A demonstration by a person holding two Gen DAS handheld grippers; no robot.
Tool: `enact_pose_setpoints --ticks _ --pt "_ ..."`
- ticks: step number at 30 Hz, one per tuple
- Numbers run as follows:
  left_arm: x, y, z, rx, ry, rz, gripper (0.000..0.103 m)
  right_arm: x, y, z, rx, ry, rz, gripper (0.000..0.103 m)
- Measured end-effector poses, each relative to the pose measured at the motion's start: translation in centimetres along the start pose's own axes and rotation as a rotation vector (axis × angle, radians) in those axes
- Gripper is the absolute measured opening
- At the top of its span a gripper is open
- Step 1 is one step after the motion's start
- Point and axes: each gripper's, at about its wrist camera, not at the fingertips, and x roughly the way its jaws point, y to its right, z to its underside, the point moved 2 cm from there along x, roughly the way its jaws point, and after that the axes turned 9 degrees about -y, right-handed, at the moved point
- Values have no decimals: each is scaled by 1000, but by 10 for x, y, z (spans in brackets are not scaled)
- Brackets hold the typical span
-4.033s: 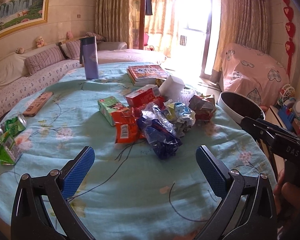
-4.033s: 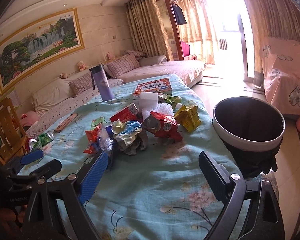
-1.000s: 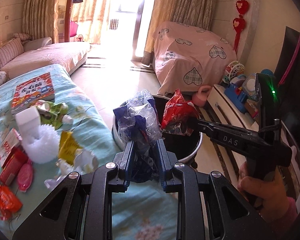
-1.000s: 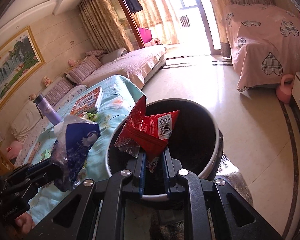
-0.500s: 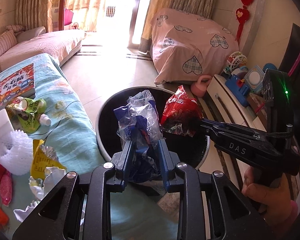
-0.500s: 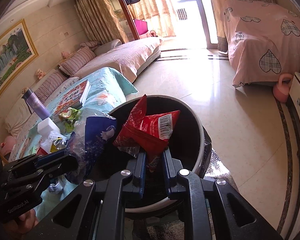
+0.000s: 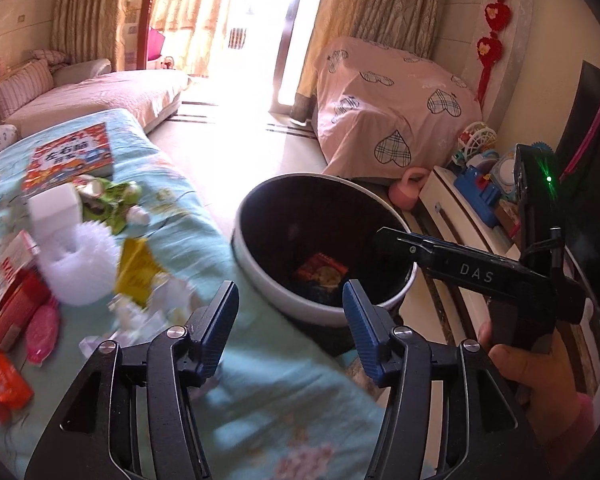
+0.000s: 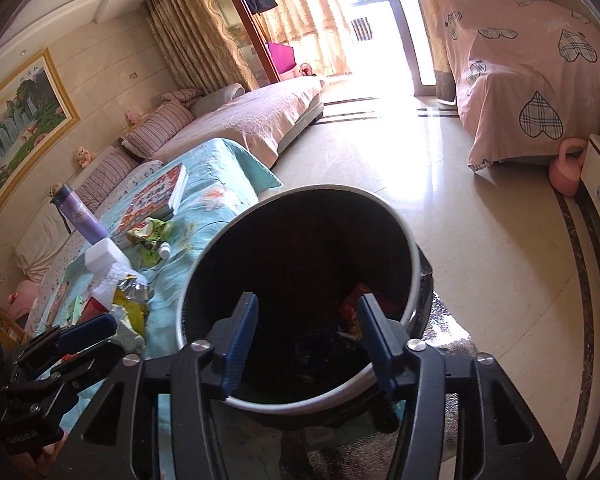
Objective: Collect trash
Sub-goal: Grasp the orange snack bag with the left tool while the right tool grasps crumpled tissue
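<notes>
Only left wrist view shows the hand [image 7: 540,372] gripping right tongs [image 7: 396,240].

a blue floral cloth [image 7: 268,376] covers the table. on it lies a red picture book [image 7: 70,156], and in the right wrist view a purple bottle [image 8: 78,213] stands upright near it. behind the table runs a long pink sofa [image 8: 260,118] with striped pillows [image 8: 160,123]. a framed landscape painting [image 8: 16,112] hangs on the wall. a pink heart-print cover [image 7: 388,104] drapes furniture by the curtains [image 7: 380,4]. a pink kettlebell [image 7: 408,194] sits on the floor. red heart ornaments [image 7: 496,12] hang on the wall.
</notes>
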Motion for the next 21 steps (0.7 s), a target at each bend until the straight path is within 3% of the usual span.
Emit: enact_pose_setpoints --ticks 4,7,12,21 --pt "-24 -16 20 -31 27 -26 56 -8 -19 18 0 24 -40 84" --pt "-41 -31 39 -46 47 -63 61 -11 -37 34 -8 32 -56 90" --pt "-60 -62 70 -86 52 -134 63 -12 -67 57 -12 27 -89 92" --pt "-85 -125 110 -250 42 -206 63 3 -118 82 -83 -23 -110 94"
